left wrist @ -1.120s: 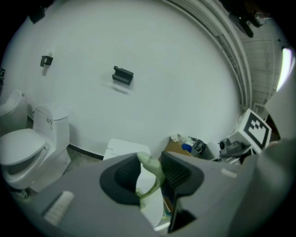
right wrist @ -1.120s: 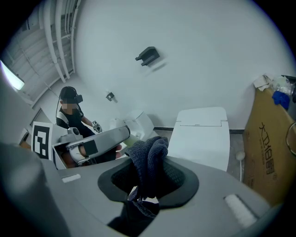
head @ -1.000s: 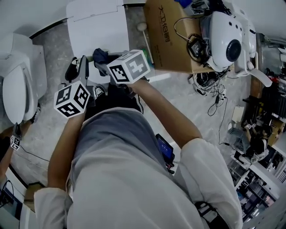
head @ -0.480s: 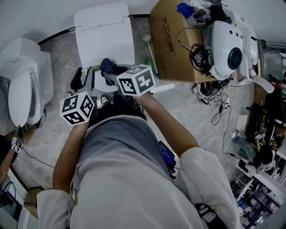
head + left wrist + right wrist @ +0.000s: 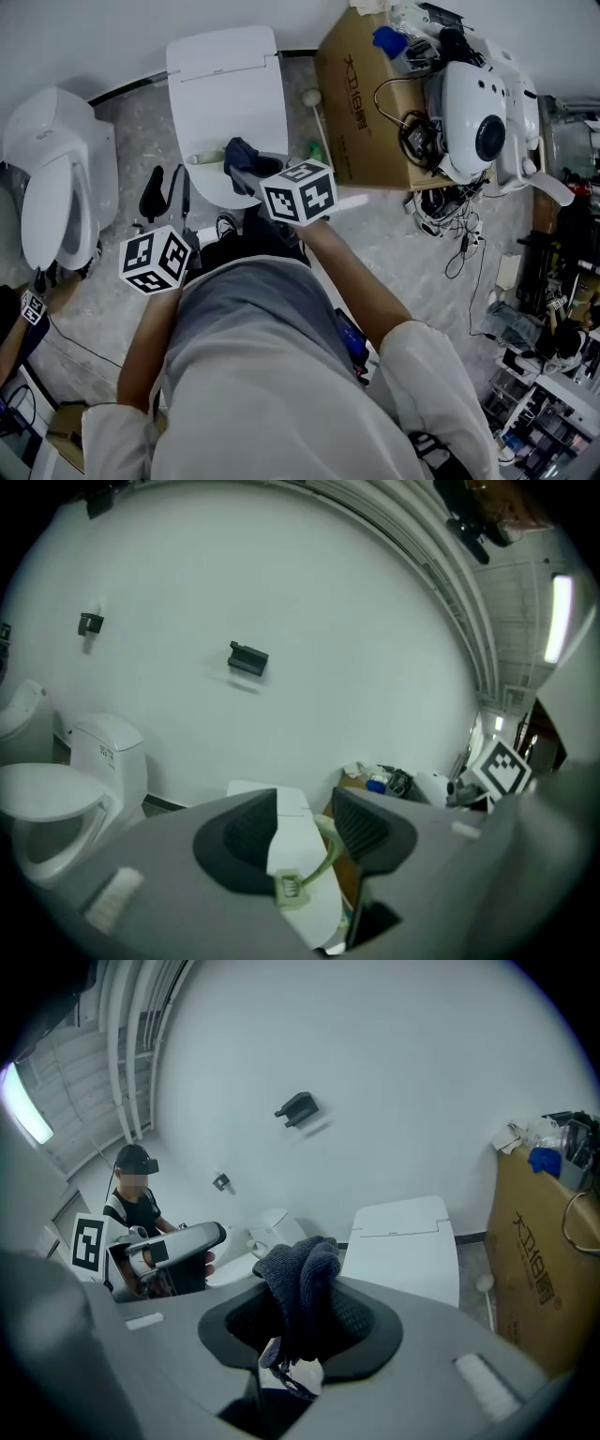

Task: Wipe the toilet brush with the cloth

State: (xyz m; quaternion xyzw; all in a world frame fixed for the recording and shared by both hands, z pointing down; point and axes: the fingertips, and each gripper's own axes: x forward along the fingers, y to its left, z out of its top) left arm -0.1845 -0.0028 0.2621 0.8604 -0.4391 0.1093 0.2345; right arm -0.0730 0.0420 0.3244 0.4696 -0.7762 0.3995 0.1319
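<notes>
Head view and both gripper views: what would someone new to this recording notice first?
Bold black-and-white patterns catch the eye in the head view's middle: the left marker cube on the left gripper and the right marker cube on the right gripper, in front of a closed white toilet. The right gripper is clamped on a dark blue cloth; a pale green toilet brush handle shows between the left gripper's jaws.

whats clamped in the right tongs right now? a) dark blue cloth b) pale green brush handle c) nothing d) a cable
a: the right gripper view shows the dark blue cloth bunched between the right tongs, which are shut on it; the pale green brush handle sits in the left tongs instead.
</notes>
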